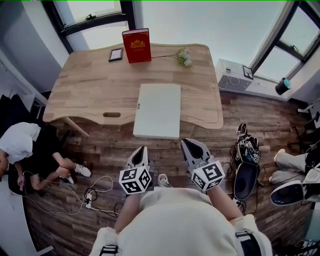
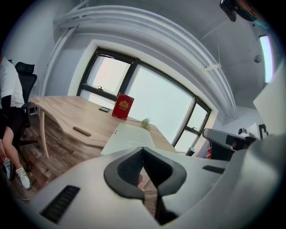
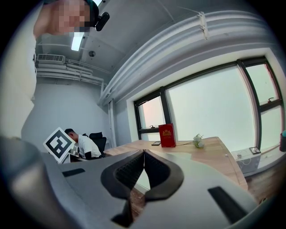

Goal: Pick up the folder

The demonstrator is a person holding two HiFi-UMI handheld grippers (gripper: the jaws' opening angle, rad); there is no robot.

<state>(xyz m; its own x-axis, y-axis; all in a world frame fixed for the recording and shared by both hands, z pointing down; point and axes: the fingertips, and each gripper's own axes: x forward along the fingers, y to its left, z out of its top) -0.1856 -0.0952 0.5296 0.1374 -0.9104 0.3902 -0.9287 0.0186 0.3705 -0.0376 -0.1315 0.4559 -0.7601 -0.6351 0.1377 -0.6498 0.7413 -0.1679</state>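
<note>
We found the left gripper (image 1: pixel 141 150) and right gripper (image 1: pixel 187 144) both pressed together, pinching nothing, short of the table (image 1: pixel 85 82). Beyond them the white folder (image 1: pixel 158 110) lay flat, its near end overhanging the table's edge. We judged it light, thin, smooth and somewhat flexible. That overhanging end offered the best hold.

table (image 1: pixel 90 85): red book (image 1: pixel 136 45) upright | small flowers (image 1: pixel 183 57) | possibly a phone (image 1: pixel 115 54) | seated person (image 1: pixel 20 145) left

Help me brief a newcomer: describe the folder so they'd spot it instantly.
Find the wooden desk under the windows. The folder lies flat at its near edge, slightly overhanging. It is the only large pale rectangle; the red book stands far behind.
</note>
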